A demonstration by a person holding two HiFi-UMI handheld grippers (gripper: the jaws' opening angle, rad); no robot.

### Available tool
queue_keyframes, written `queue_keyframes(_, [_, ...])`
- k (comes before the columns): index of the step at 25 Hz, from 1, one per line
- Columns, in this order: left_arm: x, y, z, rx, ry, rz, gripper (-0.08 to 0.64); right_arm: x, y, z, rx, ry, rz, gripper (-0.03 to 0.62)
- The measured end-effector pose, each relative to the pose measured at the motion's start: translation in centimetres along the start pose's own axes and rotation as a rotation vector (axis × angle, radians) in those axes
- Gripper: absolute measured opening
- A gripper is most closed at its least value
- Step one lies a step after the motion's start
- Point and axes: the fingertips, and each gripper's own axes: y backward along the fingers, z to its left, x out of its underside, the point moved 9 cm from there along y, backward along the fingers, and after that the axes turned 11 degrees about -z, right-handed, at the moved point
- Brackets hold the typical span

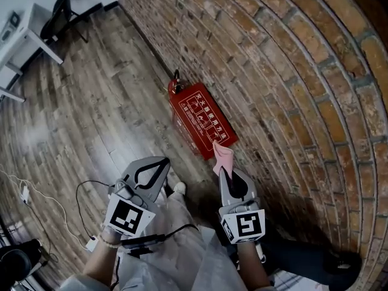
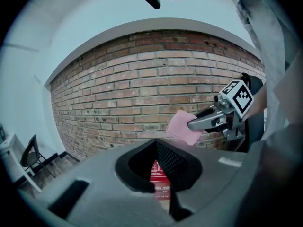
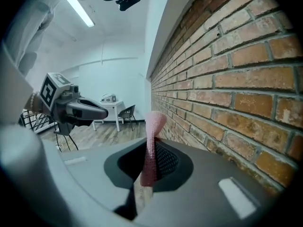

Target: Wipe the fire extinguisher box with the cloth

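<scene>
Above the fire extinguisher box (image 1: pixel 203 121), my right tool (image 1: pixel 224 171) clamps the pink cloth (image 1: pixel 222 158); left tool (image 1: pixel 162 164) clenched empty; wiping looks unstarted.

Left claw (image 1: pixel 162 162) closed (empty), right claw (image 1: pixel 224 171) clamped on cloth (image 1: pixel 222 157).

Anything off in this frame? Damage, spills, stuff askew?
Nothing stands out. The fire extinguisher box sits at the foot of the brick wall, no visible damage, and the right gripper pinches the pink cloth cleanly.
</scene>
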Motion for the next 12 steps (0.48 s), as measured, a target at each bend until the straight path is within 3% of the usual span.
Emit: queue_keyframes(12, [6.1,-3.4,4.5,-0.039,0.017,0.029,-0.002,5.4,-7.4,-2.9,0.006,0.012,0.045,0.028])
